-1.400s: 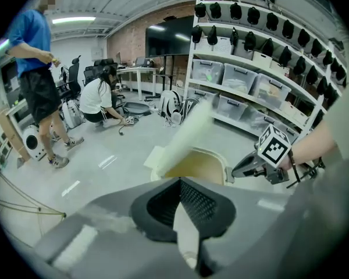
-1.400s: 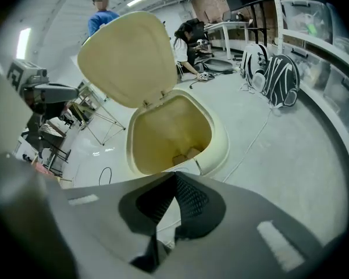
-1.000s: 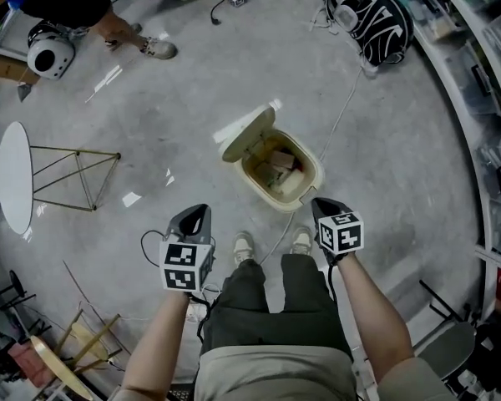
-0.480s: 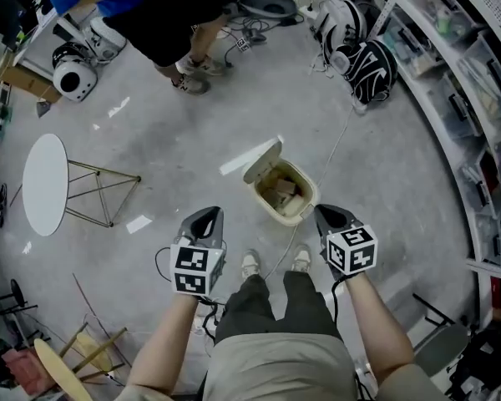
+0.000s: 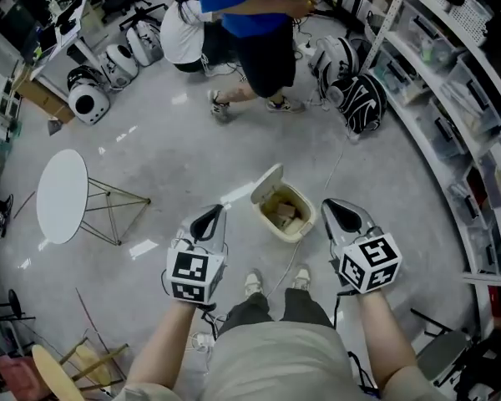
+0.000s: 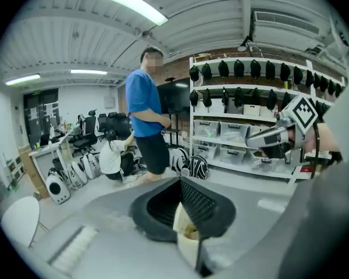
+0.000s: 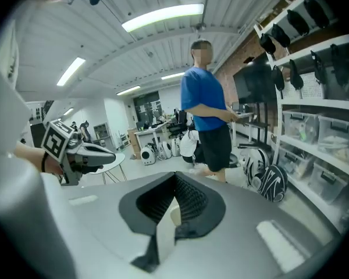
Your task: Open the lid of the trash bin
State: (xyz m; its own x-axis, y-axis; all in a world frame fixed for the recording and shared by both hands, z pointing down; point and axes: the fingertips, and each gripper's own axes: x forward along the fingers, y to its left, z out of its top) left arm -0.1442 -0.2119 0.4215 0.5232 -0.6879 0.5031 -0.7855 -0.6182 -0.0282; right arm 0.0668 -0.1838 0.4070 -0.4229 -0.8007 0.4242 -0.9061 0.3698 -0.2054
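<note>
We hold the left gripper (image 5: 214, 213) and right gripper (image 5: 331, 205), both closed and empty, above the grey floor (image 5: 167, 161). The trash bin (image 5: 285, 213) stands open beside shelves (image 5: 451, 98).

The trash bin (image 5: 285, 215) sits on the floor (image 5: 175, 140), ahead of and between the left tongs (image 5: 217, 210) and right tongs (image 5: 327, 204). Its lid (image 5: 267, 184) stands up at its far-left edge. 1 table (image 5: 61, 195) stands well left, shelves (image 5: 451, 90) line the right, and a person (image 5: 250, 15) stands beyond the bin.

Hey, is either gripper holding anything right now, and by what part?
Nothing is held. The left gripper and right gripper are both empty, clear of the trash bin, whose lid stands open.
</note>
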